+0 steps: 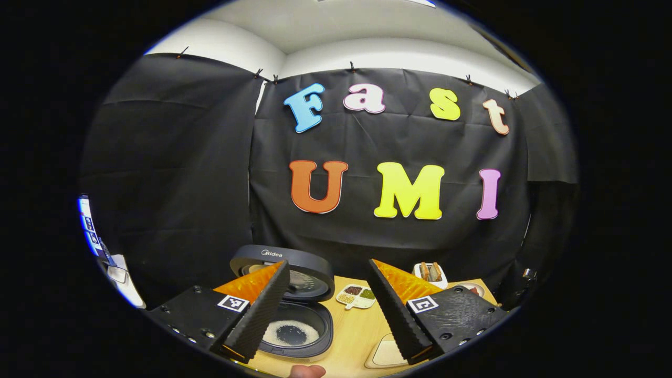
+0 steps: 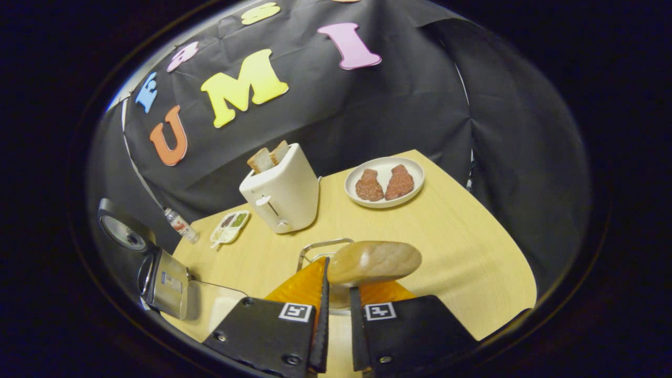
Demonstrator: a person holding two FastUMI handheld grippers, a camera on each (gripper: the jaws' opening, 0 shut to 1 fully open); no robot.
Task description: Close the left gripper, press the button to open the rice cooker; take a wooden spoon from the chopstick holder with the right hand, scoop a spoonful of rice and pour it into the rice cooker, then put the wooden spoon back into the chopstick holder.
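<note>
Pale wood table [image 2: 451, 236] carries the setup. In the left gripper view, the rice cooker [image 1: 294, 315] stands open, lid [image 1: 286, 265] tipped back, white rice ringing the bottom of the dark inner pot. Left gripper [image 1: 328, 310]: jaws spread wide, holding nothing, raised above the table beside the cooker. A divided dish of grains [image 1: 356, 295] sits just behind.

Right gripper view: right gripper [image 2: 338, 315] with jaws nearly together, clamped on the wooden spoon [image 2: 374, 262]; bowl of the spoon sticks up past the fingertips, over a wire-rimmed holder [image 2: 321, 247]. Beyond: white toaster [image 2: 281, 197] with bread, plate [image 2: 384, 181] with two brown pieces.
</note>
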